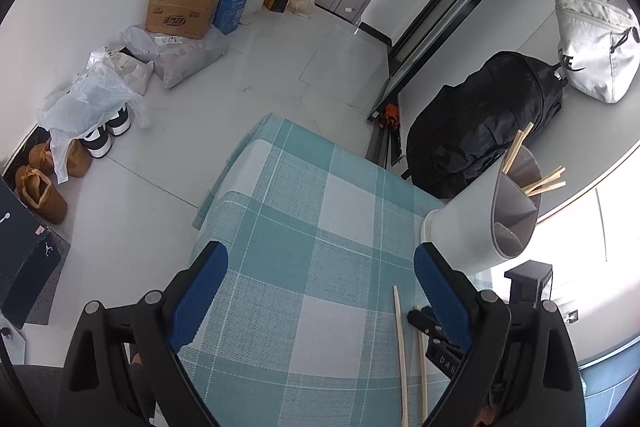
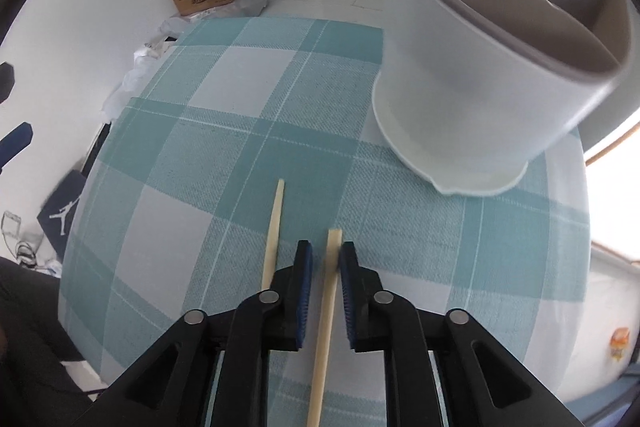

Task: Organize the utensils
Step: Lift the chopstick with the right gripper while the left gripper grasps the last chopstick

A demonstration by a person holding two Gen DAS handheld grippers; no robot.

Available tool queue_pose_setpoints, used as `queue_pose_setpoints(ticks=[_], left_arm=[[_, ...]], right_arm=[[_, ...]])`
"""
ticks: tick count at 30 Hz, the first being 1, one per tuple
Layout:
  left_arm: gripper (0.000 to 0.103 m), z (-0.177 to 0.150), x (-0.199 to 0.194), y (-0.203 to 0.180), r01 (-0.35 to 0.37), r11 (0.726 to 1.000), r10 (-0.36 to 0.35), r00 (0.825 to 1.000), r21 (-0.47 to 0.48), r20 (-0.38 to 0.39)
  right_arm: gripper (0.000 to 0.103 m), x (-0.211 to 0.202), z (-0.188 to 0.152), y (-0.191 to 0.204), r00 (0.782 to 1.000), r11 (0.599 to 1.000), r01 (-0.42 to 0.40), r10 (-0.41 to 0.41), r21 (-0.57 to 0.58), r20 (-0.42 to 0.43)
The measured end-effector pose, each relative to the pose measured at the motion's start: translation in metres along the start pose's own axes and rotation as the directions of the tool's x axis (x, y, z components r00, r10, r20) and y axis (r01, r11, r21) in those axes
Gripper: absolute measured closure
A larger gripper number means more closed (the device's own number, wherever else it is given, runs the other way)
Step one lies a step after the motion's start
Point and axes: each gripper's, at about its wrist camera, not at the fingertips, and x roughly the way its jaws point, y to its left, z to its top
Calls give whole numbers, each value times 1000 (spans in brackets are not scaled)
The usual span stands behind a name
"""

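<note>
The left claw [image 1: 320,291] hangs wide open and empty over the teal-and-white checked cloth on the bench [image 1: 304,195]; two pale wooden chopsticks [image 1: 401,351] lie toward its right finger, and the white divided plastic utensil holder [image 1: 480,223] stands further right.

In the right view, the right claw [image 2: 326,261] is barely parted, straddling one chopstick [image 2: 329,291] that runs lengthwise between its pads, tip away toward the holder [image 2: 480,75]; whether the pads press it, I cannot tell. The second chopstick [image 2: 273,227] lies just left, nearly parallel.

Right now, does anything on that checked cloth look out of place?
Yes. Two chopsticks lie loose on the cloth, while others stand in the white holder. One loose stick sits between the right gripper's fingers; the other lies just left of it.
</note>
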Motion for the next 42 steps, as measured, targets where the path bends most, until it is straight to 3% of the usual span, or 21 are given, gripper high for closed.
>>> queue_pose_setpoints(ticks=[4, 6, 7, 12, 16, 19, 24, 28, 33, 37, 42], left_arm=[[12, -1, 2, 3, -15, 1000, 15, 1000, -4, -13], [12, -1, 4, 3, -28, 1000, 28, 999, 2, -18], [12, -3, 5, 2, -33, 999, 33, 999, 6, -21], [12, -12, 19, -7, -68, 996, 72, 995, 60, -69], [12, -27, 32, -23, -69, 988, 88, 987, 141, -134], [12, -40, 42, -45, -67, 970, 111, 977, 234, -180], [12, -54, 59, -73, -84, 942, 162, 962, 325, -221], [12, -56, 69, -80, -58, 940, 156, 950, 337, -270], [14, -57, 84, -90, -105, 923, 222, 931, 371, -290], [32, -59, 95, -94, -88, 922, 223, 916, 377, -332], [43, -64, 105, -110, -122, 872, 297, 901, 474, -315]], right_arm=[[83, 2, 7, 6, 1000, 999, 27, -27, -29, -4], [97, 1, 6, 1, 1000, 1000, 12, -12, -10, 1], [97, 0, 6, -2, 1000, 1000, -8, 8, 11, 6], [97, -28, 3, -17, 991, 997, -58, 51, 56, 122], [97, -75, 3, -31, 954, 987, -128, 96, 95, 283], [97, -113, -3, -47, 900, 976, -182, 116, 119, 420], [97, -150, -30, -72, 837, 961, -240, 134, 135, 530], [97, -166, -47, -84, 813, 957, -250, 125, 146, 568], [97, -174, -57, -105, 797, 951, -264, 121, 161, 591], [97, -177, -69, -113, 786, 951, -263, 115, 160, 608], [97, -180, -78, -125, 771, 944, -280, 114, 172, 627]])
